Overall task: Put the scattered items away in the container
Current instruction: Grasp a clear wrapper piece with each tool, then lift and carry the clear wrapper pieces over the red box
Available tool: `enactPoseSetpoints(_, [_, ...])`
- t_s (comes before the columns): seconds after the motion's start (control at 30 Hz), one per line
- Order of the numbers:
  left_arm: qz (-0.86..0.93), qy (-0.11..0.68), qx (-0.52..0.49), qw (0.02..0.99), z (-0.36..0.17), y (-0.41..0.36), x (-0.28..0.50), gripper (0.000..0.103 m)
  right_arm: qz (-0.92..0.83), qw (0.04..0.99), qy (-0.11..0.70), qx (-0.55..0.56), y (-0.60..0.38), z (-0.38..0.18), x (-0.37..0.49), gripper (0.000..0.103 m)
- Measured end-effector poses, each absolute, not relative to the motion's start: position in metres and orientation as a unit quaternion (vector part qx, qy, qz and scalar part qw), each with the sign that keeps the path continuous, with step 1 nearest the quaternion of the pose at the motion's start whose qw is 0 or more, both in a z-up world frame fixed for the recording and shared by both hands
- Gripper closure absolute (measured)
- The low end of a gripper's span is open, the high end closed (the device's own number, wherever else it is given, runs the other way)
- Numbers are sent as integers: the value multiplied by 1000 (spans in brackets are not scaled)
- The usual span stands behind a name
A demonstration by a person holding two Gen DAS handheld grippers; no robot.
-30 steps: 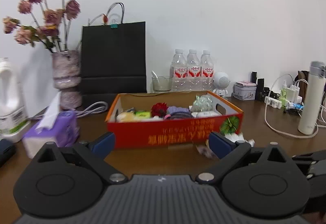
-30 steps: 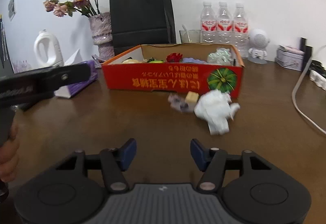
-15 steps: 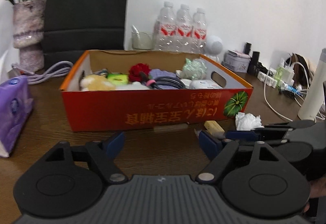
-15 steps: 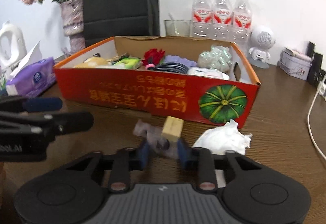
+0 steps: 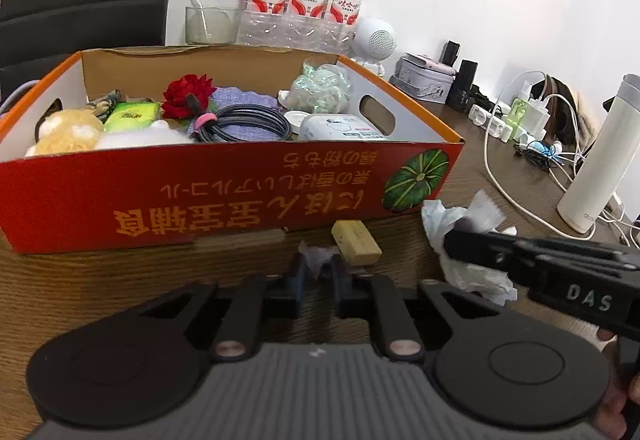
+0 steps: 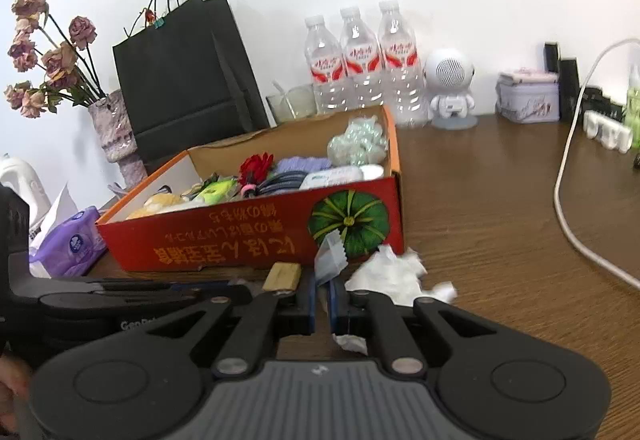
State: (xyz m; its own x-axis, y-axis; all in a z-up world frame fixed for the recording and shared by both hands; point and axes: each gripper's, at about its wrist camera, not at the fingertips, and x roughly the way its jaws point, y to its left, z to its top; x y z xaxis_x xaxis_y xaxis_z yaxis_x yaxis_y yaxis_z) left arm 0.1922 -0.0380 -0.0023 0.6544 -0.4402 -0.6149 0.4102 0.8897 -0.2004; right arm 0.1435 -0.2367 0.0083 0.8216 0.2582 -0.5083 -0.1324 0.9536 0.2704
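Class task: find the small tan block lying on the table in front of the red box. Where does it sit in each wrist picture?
Left wrist: the tan block lies just right of centre, below the red box.
Right wrist: the block lies left of centre, below the box.
Shared landmark: the green pumpkin picture.

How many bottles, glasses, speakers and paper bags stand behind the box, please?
Bottles: 3
Glass: 1
Speaker: 1
Bag: 1
Total: 6
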Motion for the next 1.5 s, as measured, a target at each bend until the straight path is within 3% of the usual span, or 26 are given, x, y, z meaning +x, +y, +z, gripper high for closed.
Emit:
enactPoseSetpoints(0.17, [-202, 321, -51, 924, 6, -24, 169, 99, 112, 951, 272, 92, -229, 12, 138, 97])
enactPoseSetpoints(0.37, [-132, 234, -16, 963, 47, 2, 83, 99, 133, 953, 264, 64, -211, 20, 119, 97])
enactPoseSetpoints(0.83, [-67, 132, -31, 989, 49, 7, -90, 99, 141, 970, 195, 34, -187, 47, -62, 97])
enactPoseSetpoints(1.1, [-76, 51, -26, 995, 51, 3, -167, 99, 138, 986, 94, 9, -183, 48, -137, 97])
enactPoseSetpoints(1.5, [-82, 32, -31, 996, 47, 2, -186, 98, 126, 991, 51, 13, -179, 46, -166, 97])
